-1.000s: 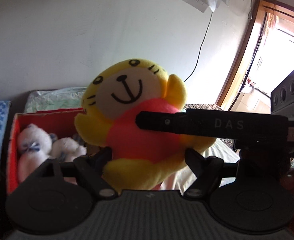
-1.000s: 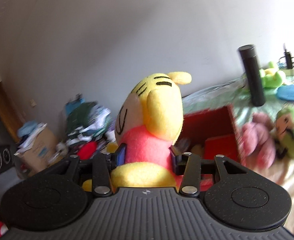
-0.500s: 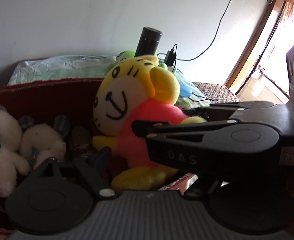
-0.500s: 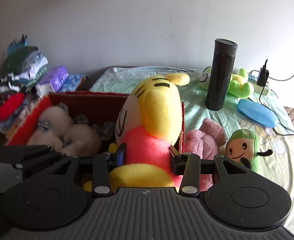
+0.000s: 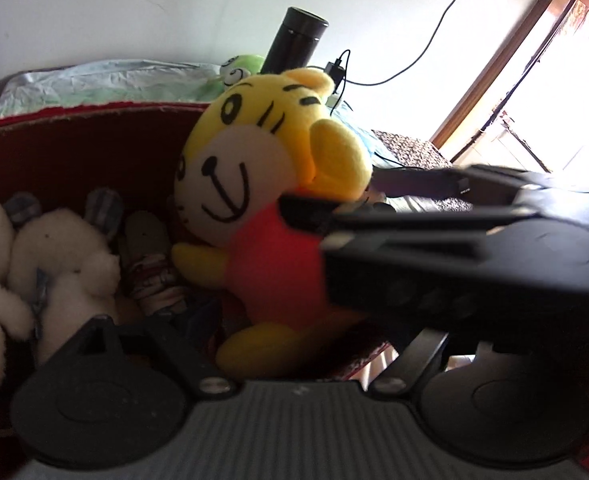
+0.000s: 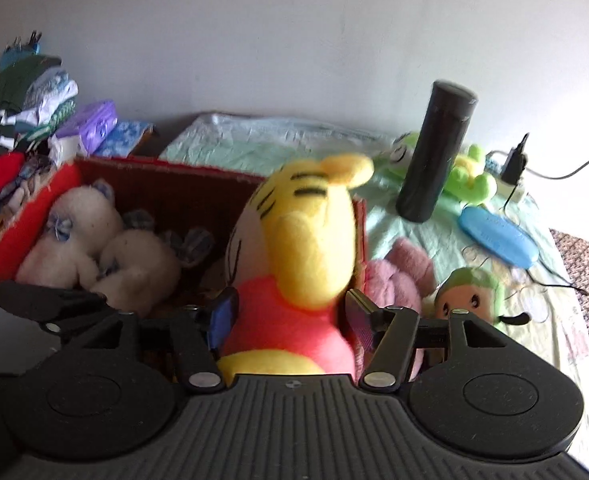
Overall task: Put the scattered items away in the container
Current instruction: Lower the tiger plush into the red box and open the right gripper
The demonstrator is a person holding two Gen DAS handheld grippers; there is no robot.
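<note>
A yellow tiger plush in a red shirt (image 5: pixel 270 208) (image 6: pixel 306 264) sits at the right end of the red box (image 5: pixel 74 136) (image 6: pixel 166 184). My right gripper (image 6: pixel 292 314) has its jaws spread a little around the plush's body; it crosses the left wrist view (image 5: pixel 434 240) from the right. My left gripper (image 5: pixel 294 344) is open below the plush; its fingertips are hidden. Two white plush bears (image 5: pixel 54 264) (image 6: pixel 94 248) lie in the box's left part.
On the green sheet (image 6: pixel 278 140) right of the box lie a pink plush (image 6: pixel 398 276), a green-capped plush (image 6: pixel 470 296), a green frog plush (image 6: pixel 466 176), a blue case (image 6: pixel 498 236) and an upright black flask (image 6: pixel 434 152). Folded clothes (image 6: pixel 22 96) are stacked at far left.
The tiger plush has come down from mid-air into the right end of the red box. My right gripper's jaws have widened around it. The left gripper stays open.
</note>
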